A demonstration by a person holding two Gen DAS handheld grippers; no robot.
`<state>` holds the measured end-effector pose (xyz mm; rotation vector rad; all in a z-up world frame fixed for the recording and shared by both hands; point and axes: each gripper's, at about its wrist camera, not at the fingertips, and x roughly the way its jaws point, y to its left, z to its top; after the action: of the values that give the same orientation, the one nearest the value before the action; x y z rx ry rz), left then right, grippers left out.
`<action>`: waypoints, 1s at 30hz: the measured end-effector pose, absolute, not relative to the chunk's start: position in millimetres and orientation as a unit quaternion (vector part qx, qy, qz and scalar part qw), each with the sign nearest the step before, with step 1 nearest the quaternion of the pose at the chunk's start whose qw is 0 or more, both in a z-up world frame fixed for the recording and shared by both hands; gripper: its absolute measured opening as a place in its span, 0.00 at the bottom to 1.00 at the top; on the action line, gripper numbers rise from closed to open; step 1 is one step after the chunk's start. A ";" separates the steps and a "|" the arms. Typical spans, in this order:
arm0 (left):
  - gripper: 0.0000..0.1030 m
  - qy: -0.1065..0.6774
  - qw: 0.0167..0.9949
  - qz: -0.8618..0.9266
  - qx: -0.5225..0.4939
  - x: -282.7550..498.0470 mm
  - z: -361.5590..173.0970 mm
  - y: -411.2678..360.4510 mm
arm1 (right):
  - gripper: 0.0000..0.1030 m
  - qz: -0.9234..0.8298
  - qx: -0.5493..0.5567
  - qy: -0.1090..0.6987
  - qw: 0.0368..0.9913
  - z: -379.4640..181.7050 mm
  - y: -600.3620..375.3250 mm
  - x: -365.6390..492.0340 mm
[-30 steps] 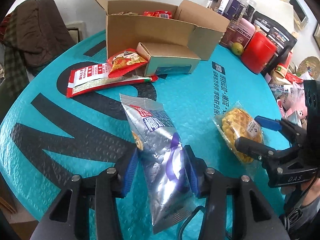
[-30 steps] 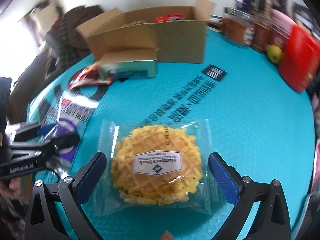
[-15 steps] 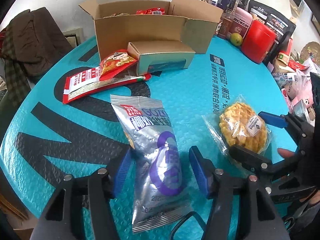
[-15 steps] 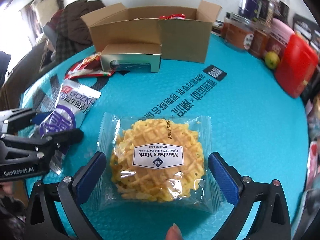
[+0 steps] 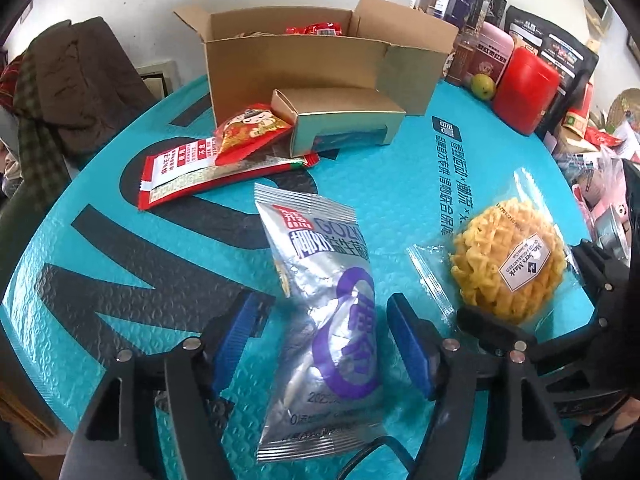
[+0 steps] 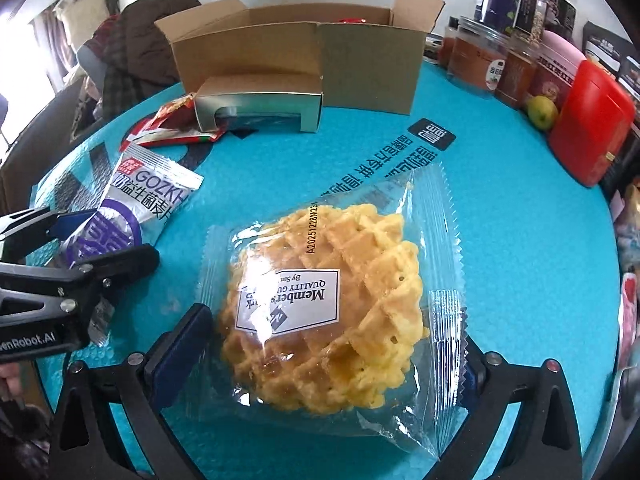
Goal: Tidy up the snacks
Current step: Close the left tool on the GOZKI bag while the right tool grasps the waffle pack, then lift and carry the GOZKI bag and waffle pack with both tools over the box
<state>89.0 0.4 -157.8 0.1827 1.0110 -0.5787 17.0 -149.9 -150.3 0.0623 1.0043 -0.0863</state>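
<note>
The silver snack pouch [image 5: 332, 312] is crinkled, glossy foil that catches the light. The waffle [image 6: 332, 312] sits in clear, shiny plastic film with a matt white paper label [image 6: 288, 300]. The bench [image 5: 400, 184] wears a teal cover with a fine pebbled, dimpled texture. The big carton [image 5: 300, 68] is matt brown cardboard; the small box [image 6: 260, 108] has a dull metallic sheen. Each hand-held gripper shows matt black plastic with blue pads [image 5: 236, 336].

The left claw [image 5: 324, 344] sits low over the surface [image 5: 400, 184], its blue pads [image 5: 234, 338] spread apart on either side of the silver packet [image 5: 328, 296]. To its right, the right claw [image 6: 332, 344] pinches the waffle packet [image 6: 332, 300], tilting it up.
</note>
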 end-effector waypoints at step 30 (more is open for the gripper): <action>0.32 0.468 0.823 -0.321 0.001 87.7 -127.6 13.9 | 0.29 0.031 0.139 0.377 0.915 -111.4 -155.8 -7.9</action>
<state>87.7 13.9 -127.6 0.0018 0.9954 -0.6823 -7.9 -155.8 -111.4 0.2858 0.7756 0.0634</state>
